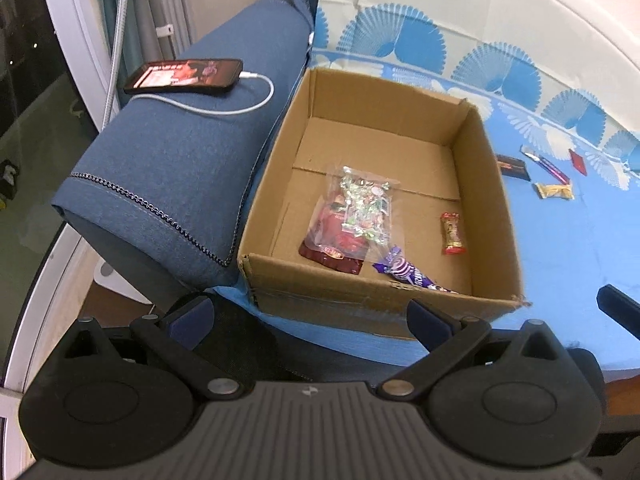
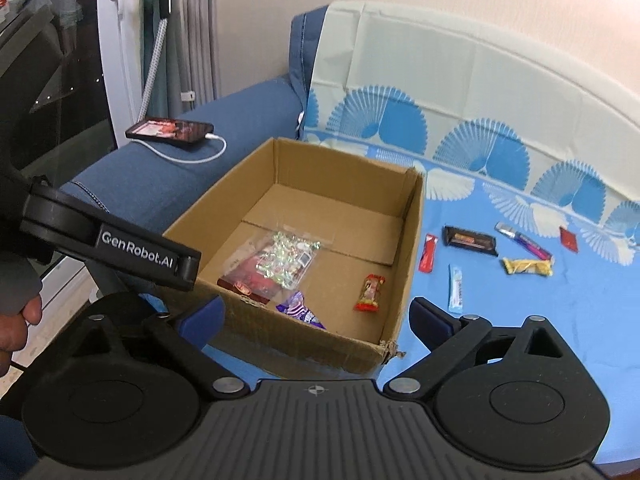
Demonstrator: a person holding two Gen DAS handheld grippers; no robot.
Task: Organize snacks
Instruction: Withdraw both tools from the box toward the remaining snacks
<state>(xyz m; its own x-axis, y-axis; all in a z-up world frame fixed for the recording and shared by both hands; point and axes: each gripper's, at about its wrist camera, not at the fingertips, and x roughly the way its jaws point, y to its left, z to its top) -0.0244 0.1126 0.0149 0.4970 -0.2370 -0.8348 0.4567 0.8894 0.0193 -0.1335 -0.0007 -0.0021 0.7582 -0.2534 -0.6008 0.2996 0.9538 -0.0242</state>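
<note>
An open cardboard box sits on a blue-covered sofa seat. Inside lie a clear bag of wrapped candies on a red packet, a purple wrapper and a small red candy. Several snacks lie on the cover right of the box: a dark bar, a red stick, a yellow wrapper, a light blue stick. My left gripper and my right gripper hover at the box's near wall, both open with nothing between the fingers.
A phone on a white charging cable rests on the blue sofa arm, left of the box. The left gripper's body and a hand fill the left of the right wrist view. A window frame stands behind.
</note>
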